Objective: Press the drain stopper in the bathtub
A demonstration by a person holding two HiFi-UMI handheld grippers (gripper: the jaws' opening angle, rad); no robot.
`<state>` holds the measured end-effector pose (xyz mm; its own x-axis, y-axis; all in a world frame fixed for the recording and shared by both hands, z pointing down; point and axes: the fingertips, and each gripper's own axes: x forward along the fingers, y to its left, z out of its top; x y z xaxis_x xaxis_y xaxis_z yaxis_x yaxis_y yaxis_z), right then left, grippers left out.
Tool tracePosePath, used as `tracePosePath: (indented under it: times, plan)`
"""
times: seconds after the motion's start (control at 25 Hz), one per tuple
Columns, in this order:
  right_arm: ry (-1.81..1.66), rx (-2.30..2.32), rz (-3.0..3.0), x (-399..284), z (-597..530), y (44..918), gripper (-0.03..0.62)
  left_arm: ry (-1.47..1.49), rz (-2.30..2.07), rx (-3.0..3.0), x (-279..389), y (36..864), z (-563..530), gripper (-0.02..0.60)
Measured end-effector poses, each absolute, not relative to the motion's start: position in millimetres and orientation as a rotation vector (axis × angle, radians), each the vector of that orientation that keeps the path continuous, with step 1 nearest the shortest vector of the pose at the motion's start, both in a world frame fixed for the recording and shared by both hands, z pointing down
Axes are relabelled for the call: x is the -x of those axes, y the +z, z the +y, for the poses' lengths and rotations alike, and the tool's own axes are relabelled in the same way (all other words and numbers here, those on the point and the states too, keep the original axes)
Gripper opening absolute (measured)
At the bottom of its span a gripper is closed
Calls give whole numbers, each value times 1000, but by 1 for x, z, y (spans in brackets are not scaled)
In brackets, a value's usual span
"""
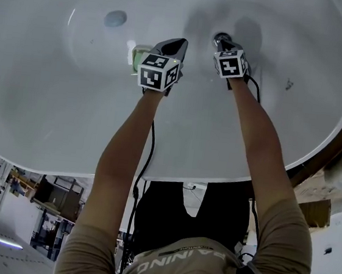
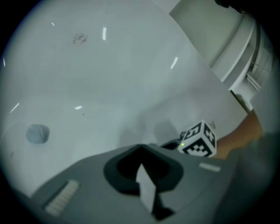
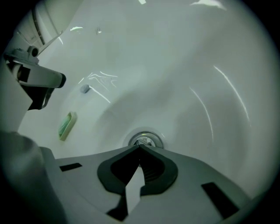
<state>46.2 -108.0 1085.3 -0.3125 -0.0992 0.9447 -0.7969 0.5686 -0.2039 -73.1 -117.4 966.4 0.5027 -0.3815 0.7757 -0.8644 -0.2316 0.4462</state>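
The chrome drain stopper [image 3: 144,141] sits in the floor of the white bathtub [image 1: 52,101]. In the head view the drain stopper [image 1: 219,39] peeks out just beyond my right gripper [image 1: 223,43]. That gripper is shut, its closed tips right at the stopper's near rim; whether they touch it I cannot tell. My left gripper [image 1: 179,42] is also shut and empty, held above the tub floor to the left of the drain. In the left gripper view the closed left gripper [image 2: 140,148] points along the bare tub wall, with the right gripper's marker cube [image 2: 199,139] beside it.
A small green pad [image 1: 135,56] lies on the tub floor by the left gripper, green pad [image 3: 67,126]. A grey round patch [image 1: 116,18] marks the tub further left. The tub rim [image 1: 328,133] curves round at the right, with a cardboard box [image 1: 316,211] beyond.
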Motion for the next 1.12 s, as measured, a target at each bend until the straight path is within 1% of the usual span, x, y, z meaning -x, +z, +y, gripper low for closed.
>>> tracePosePath:
  times: [0.32,0.48,0.68,0.88,1.12]
  plan:
    - [800,-659,-1833,-46,-84,1018,12,615,-1056,-1815,65,924,-101,2]
    - [877,-678,-1827,-58,-70,970,12,614,-1074,-1800,65,881,-87,2]
    - [928,-787,-1846,-64,-80,890,12,595,-1095,-1837,73,811,-89,2]
    - [964,-831,-1930,-56,-75,795,12,581,-1120,-1849,77,739,-79,2]
    - [1020,-919,-2019,-63,-72,686,12,599,-1096,-1918,64,660,-65,2]
